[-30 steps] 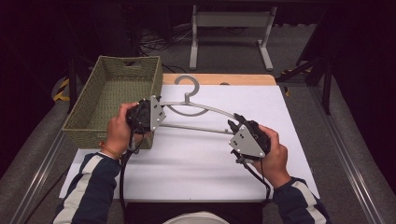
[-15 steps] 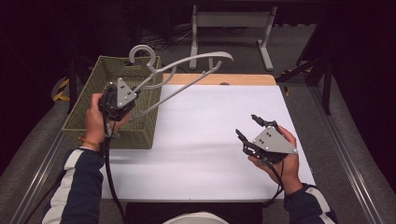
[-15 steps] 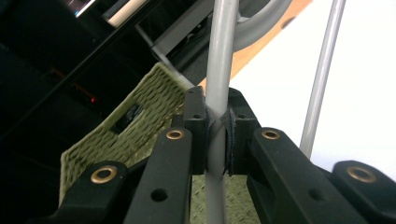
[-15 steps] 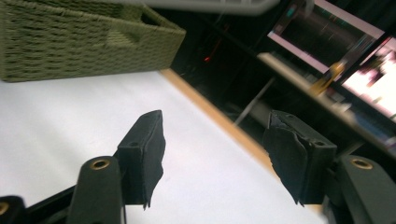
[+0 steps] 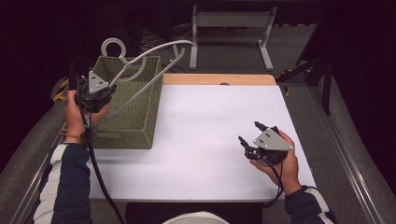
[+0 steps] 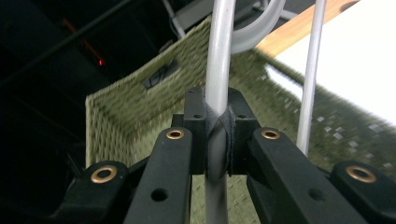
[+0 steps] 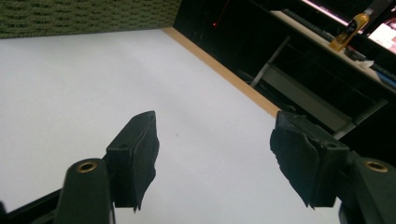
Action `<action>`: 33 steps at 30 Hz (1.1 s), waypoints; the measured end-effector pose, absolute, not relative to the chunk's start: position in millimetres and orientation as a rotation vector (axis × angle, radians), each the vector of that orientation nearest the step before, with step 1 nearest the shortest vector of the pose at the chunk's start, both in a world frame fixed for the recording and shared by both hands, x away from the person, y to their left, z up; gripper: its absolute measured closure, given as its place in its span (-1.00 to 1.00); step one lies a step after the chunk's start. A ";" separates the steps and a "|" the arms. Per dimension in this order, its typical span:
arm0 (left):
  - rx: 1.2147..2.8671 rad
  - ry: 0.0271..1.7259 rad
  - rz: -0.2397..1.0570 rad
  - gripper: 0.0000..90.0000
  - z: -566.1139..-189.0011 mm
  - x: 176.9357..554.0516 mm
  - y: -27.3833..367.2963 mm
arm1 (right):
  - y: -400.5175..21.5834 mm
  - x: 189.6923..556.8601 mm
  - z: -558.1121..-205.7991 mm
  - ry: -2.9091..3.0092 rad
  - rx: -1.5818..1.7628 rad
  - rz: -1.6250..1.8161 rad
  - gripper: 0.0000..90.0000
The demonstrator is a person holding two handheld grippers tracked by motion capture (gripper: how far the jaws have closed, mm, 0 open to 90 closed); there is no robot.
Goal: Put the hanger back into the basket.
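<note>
- Nearest in the high view, the right tongs [image 5: 249,134] sit low over the white counter [image 5: 205,135], toward its right front part, held in the person's right hand [image 5: 280,163].
- Their jaws stand apart with nothing between them, and they have just been opening; the right gripper view shows both black pads [image 7: 135,156] over bare white surface.
- The grey three-cornered plate [image 5: 272,140] on top of them faces up, and the cable trails back toward the sleeve.
- Over on the left, the left hand [image 5: 77,114] holds the left tongs [image 5: 108,89] up beside the green woven basket [image 5: 135,126].
- The left tongs are clamped on the grey hanger [image 5: 154,56]: in the left gripper view the pads squeeze its curved arm [image 6: 217,93] right between them.
- The hanger is off the counter, in the air above the basket's open top, slanting up and away from the tongs toward the far right.
- Its straight bottom bar [image 5: 144,84] runs down across the basket's right rim.
- Its hook [image 5: 113,46] loops above the basket's far left corner.
- Farthest on the counter, a wooden strip [image 5: 219,79] edges the far side, with a metal frame [image 5: 231,21] on the floor beyond.
</note>
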State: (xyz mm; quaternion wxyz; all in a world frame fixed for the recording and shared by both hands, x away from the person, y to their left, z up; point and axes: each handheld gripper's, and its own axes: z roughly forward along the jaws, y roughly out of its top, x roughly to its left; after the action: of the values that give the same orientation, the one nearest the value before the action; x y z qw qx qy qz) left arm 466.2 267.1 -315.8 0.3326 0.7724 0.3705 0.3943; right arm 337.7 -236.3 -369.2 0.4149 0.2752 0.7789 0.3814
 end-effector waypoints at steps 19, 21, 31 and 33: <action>2.050 1.310 0.951 0.82 -350.7 496.2 297.0 | -229.2 344.0 -383.9 2.020 0.693 0.921 -0.36; 2.085 1.300 0.959 0.81 -351.2 496.9 294.3 | -228.3 344.3 -384.7 2.030 0.694 0.915 -0.36; 2.041 1.340 0.999 0.34 -350.3 496.4 295.7 | -225.5 344.2 -386.6 2.039 0.668 0.895 -0.36; 2.006 1.363 1.045 0.23 -349.7 495.6 296.6 | -226.2 344.3 -386.3 2.036 0.669 0.894 -0.36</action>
State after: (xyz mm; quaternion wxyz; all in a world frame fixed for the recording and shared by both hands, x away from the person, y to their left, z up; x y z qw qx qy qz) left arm 495.6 296.6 -349.7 0.2478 0.7359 0.5001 0.3832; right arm 344.3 -226.2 -386.3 0.3983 0.2644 0.8042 0.3532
